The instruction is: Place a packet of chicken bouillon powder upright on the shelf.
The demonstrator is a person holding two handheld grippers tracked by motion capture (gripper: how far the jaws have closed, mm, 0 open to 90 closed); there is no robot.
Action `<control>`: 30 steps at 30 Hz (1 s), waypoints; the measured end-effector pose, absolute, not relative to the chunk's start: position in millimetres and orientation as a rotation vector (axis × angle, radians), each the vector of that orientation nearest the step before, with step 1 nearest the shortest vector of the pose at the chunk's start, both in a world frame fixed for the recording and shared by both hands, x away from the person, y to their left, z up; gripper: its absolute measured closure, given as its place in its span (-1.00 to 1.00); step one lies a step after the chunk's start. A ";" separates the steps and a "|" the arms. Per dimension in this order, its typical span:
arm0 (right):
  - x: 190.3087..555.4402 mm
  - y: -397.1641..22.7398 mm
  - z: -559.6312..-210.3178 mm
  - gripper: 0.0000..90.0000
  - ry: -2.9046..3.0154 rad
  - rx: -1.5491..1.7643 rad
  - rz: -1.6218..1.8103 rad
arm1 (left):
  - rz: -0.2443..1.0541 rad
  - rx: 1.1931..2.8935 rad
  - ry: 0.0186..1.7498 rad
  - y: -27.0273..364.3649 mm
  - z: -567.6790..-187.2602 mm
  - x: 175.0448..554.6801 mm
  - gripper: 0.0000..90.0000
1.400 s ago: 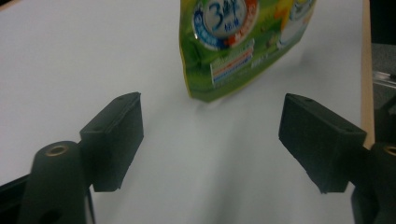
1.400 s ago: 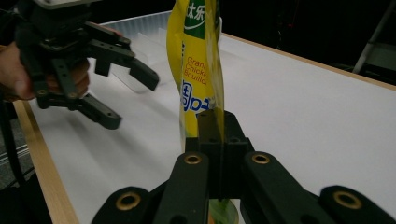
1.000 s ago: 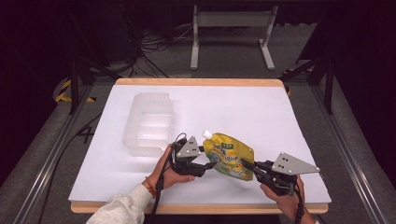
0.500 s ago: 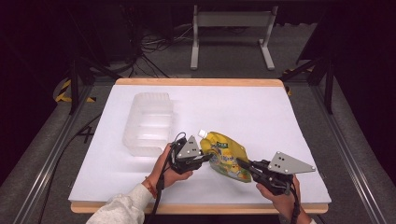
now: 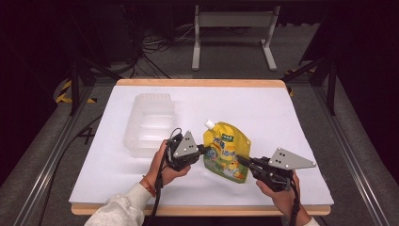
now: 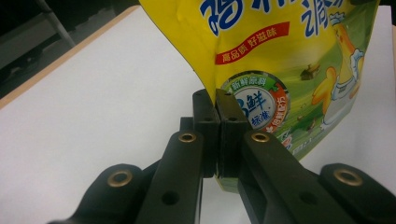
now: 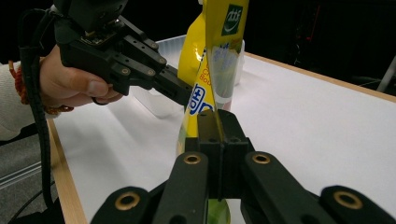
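Left gripper (image 5: 203, 149) jaws had just closed on yellow spout pouch (image 5: 226, 150) edge | right gripper (image 5: 240, 160) jaws clamped opposite edge | pouch held between both, likely for carrying to clear plastic container (image 5: 149, 123)

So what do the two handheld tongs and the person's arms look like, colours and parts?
Both tongs, left and right, are black, each topped with a grey three-cornered plate dotted with small holes. Brass-coloured rivets ring the jaw linkages, seen in the gripper views. A black cable trails from each. The left arm wears a light grey sleeve and a reddish bracelet at the wrist.
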State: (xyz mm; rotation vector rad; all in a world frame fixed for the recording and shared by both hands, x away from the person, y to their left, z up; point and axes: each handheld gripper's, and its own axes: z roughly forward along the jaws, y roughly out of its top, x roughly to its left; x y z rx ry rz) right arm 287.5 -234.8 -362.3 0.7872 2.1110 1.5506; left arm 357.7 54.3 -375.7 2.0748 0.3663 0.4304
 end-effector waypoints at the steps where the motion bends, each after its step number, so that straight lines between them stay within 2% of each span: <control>1: 289.0 -233.5 -361.0 0.99 2.114 0.789 1.556 | 0.433 2.073 0.367 55.9 -375.0 358.4 0.97; 18: 310.5 -203.2 -345.5 0.99 2.089 0.745 1.564 | 0.497 2.032 0.439 78.0 -360.9 370.5 0.97; 30: 339.3 -150.7 -325.9 0.99 2.095 0.639 1.567 | 0.581 1.948 0.540 127.7 -345.2 387.0 0.96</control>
